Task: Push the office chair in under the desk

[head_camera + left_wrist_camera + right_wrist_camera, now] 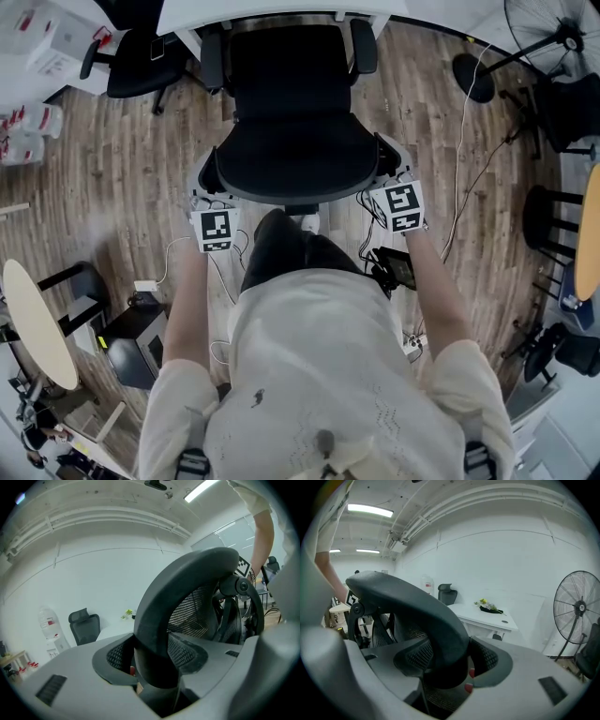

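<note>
Here, left tongs and right tongs each clamp the stiff back rim of the office chair, likely heavy but free-rolling, facing the table

Both arms reach forward; the left tongs and right tongs clamp opposite sides of the backrest.

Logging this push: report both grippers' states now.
Left gripper: closed on the chair backrest.
Right gripper: closed on the chair backrest too.
</note>
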The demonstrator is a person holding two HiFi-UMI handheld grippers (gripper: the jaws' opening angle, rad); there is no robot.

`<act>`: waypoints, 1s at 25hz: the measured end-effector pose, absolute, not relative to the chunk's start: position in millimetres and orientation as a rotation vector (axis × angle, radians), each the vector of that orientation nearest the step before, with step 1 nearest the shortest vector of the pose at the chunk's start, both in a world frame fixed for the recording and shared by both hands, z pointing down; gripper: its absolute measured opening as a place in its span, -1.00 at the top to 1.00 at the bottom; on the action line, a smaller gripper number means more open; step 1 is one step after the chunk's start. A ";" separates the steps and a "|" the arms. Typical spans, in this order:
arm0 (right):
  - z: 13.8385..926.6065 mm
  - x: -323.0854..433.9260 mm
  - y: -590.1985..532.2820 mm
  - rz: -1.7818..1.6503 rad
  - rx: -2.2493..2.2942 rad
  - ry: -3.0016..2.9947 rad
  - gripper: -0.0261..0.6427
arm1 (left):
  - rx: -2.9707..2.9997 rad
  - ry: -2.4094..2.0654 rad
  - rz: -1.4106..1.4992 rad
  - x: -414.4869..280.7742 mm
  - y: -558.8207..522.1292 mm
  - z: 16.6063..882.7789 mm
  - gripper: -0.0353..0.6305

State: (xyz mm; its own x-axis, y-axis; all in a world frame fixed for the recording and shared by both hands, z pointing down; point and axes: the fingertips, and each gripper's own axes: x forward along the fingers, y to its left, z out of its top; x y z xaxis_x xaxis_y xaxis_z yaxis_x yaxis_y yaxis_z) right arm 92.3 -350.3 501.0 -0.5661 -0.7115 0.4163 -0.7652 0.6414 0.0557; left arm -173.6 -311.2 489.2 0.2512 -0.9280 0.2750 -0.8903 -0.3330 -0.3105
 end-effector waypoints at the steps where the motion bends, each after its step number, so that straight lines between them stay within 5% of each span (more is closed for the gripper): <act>1: 501.5 93.4 -352.0 0.178 1.166 -2.460 0.16 | -2.409 1.759 -0.632 -172.5 -312.4 489.3 0.16; 25: 505.1 92.9 -392.2 0.146 1.164 -2.459 0.16 | -2.413 1.775 -0.631 -172.4 -347.5 492.2 0.16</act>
